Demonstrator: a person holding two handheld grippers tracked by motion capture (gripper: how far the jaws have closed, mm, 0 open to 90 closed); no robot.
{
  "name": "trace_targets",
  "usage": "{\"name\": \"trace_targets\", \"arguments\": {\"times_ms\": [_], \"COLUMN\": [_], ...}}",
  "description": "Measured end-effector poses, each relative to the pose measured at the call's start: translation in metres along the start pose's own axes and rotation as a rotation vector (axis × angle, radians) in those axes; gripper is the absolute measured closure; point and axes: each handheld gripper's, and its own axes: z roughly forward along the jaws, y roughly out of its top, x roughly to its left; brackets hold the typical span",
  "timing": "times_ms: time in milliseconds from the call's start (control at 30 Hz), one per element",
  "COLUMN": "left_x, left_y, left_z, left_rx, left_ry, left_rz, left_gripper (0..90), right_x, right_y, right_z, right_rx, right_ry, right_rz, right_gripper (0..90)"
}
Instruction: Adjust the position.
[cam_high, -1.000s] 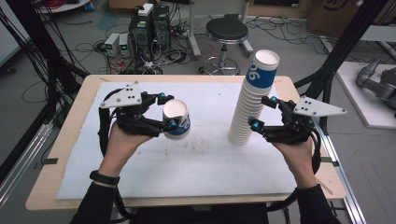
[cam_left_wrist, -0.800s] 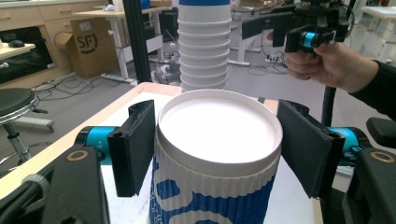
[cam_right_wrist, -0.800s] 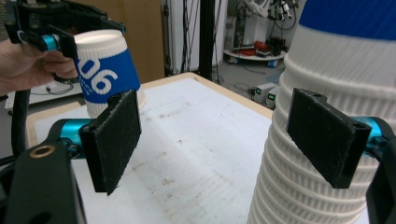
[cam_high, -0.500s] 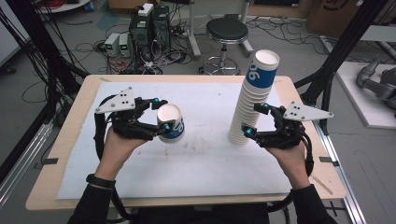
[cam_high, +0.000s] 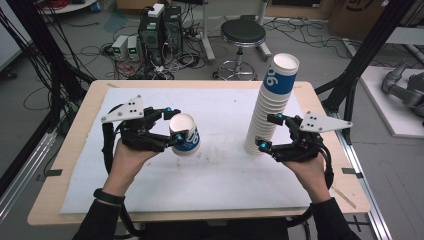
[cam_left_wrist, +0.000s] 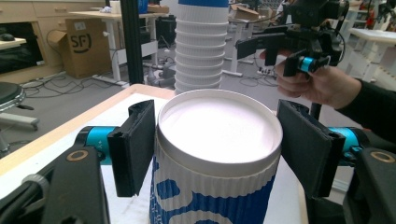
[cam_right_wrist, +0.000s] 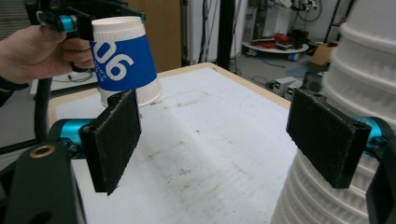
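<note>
Blue-white cup (cam_left_wrist: 217, 158) base cut off | left tongs (cam_left_wrist: 219, 144) clamp it

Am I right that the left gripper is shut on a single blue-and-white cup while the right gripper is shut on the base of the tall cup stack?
Not quite. The right gripper is open: in the right gripper view its pads stand apart, beside the cup stack. The left gripper is indeed shut on the single cup.

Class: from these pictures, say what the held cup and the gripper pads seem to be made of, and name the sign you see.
Held cup: probably paper, matt white with blue print; its wall is ribbed and its rim rolled.
Gripper pads: likely foam or rubber, matt black; the surface looks rough and speckled.
</note>
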Motion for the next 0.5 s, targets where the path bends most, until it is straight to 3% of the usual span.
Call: {"name": "trace_targets", "arguments": {"times_ms": [233, 267, 300, 333, 500], "left_x": [-0.006, -0.008, -0.008, -0.011, -0.016], "left_y": [0.002, 0.002, 0.002, 0.002, 0.003], "left_z": [0.007, 0.010, 0.010, 0.013, 0.021], "left_rx": [0.000, 0.011, 0.011, 0.017, 0.018], "left_ry": [-0.032, -0.044, -0.044, -0.057, -0.096], "left_rz": [0.000, 0.004, 0.004, 0.005, -0.003], "left_gripper": [30.4, 30.5, 30.4, 30.4, 30.5], "right_x": [0.006, 0.009, 0.009, 0.011, 0.015], "right_y": [0.001, 0.001, 0.001, 0.001, 0.000], "right_z": [0.005, 0.008, 0.008, 0.011, 0.019], "right_rx": [0.007, 0.011, 0.011, 0.022, 0.046], "right_ry": [0.068, 0.100, 0.100, 0.141, 0.213], "right_rz": [-0.002, -0.011, -0.011, -0.005, -0.025], "right_gripper": [18.0, 18.0, 18.0, 18.0, 18.0]}}
